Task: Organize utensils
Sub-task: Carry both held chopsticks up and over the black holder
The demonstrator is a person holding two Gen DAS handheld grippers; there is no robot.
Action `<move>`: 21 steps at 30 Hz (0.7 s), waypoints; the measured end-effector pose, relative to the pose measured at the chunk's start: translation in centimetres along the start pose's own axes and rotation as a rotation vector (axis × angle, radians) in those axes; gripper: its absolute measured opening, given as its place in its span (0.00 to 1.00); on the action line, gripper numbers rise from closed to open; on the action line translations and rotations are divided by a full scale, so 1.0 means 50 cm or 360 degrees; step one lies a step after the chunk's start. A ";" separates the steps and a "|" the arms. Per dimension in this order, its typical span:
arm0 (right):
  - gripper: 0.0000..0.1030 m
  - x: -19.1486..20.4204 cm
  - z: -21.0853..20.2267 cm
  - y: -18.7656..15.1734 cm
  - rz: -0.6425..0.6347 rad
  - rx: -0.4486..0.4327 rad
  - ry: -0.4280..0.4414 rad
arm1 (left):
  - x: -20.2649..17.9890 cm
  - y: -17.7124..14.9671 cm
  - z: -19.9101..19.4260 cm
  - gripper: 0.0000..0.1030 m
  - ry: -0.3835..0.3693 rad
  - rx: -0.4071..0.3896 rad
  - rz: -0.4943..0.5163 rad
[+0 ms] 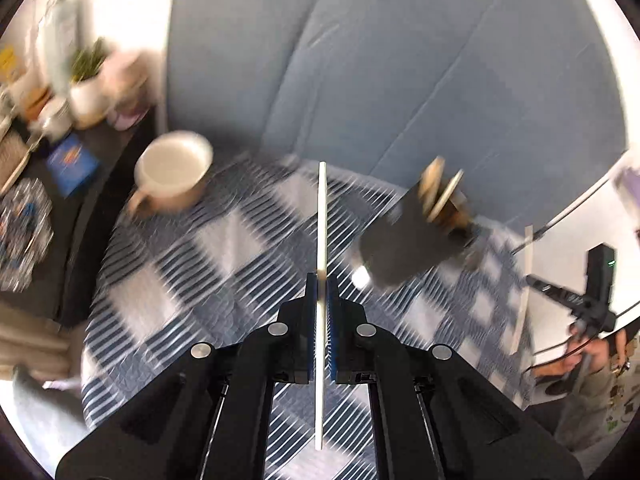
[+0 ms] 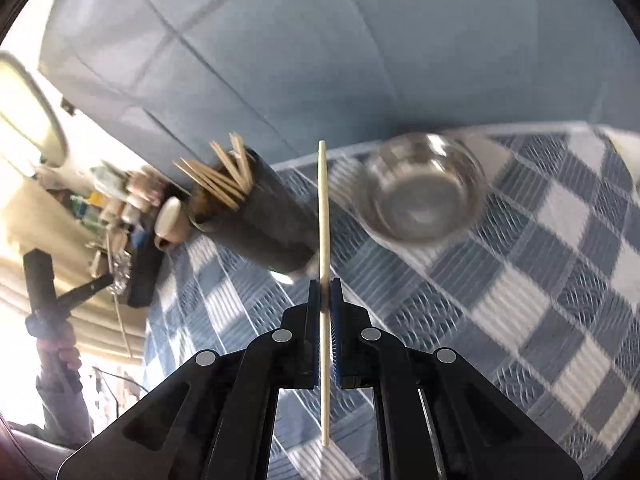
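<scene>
Now each gripper (image 1: 321, 284) (image 2: 325, 286) clamps an upright chopstick (image 1: 322, 208) (image 2: 322, 200) between its fingers

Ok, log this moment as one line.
left claw: shut on chopstick | right claw: shut on chopstick | holder: upright

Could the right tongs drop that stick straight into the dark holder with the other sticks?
Probably yes. The right tongs are shut on one chopstick, and the dark holder stands just left of it on the checked cloth, its mouth partly free. The steel bowl sits off to the other side.
</scene>
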State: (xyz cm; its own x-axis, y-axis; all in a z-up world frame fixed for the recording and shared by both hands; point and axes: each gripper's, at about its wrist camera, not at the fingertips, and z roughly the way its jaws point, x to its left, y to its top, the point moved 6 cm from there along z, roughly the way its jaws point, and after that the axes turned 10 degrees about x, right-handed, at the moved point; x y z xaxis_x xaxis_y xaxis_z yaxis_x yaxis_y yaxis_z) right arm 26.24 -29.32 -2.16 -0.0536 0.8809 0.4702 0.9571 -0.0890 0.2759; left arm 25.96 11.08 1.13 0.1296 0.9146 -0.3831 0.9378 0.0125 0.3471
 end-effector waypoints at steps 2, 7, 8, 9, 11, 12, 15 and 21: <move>0.04 0.031 -0.010 0.035 -0.0068 -0.0071 0.0041 | -0.042 0.041 -0.005 0.05 -0.0043 -0.0080 0.0057; 0.05 0.090 -0.019 0.104 -0.0179 -0.0159 0.0083 | -0.141 0.108 -0.003 0.05 -0.0105 -0.0179 0.0221; 0.05 0.099 -0.020 0.116 -0.0195 -0.0170 0.0092 | -0.162 0.123 -0.004 0.05 -0.0105 -0.0207 0.0252; 0.04 0.109 -0.023 0.133 -0.0211 -0.0188 0.0103 | -0.177 0.134 -0.004 0.05 -0.0121 -0.0229 0.0282; 0.05 0.123 -0.026 0.154 -0.0225 -0.0207 0.0119 | -0.208 0.157 -0.010 0.05 -0.0143 -0.0281 0.0342; 0.05 0.131 -0.027 0.166 -0.0234 -0.0211 0.0132 | -0.224 0.168 -0.010 0.05 -0.0154 -0.0295 0.0375; 0.05 0.150 -0.030 0.191 -0.0272 -0.0223 0.0147 | -0.256 0.196 -0.018 0.05 -0.0205 -0.0344 0.0447; 0.05 0.168 -0.021 0.243 -0.0284 -0.0252 0.0171 | -0.293 0.242 0.004 0.05 -0.0236 -0.0382 0.0491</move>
State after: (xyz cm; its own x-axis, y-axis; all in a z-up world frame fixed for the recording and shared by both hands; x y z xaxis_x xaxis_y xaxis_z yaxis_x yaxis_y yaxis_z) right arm 37.12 -23.49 6.03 -0.2557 0.8356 0.4862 0.8738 -0.0155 0.4861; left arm 35.46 -2.27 10.76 0.4542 0.8222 -0.3431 0.7481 -0.1428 0.6480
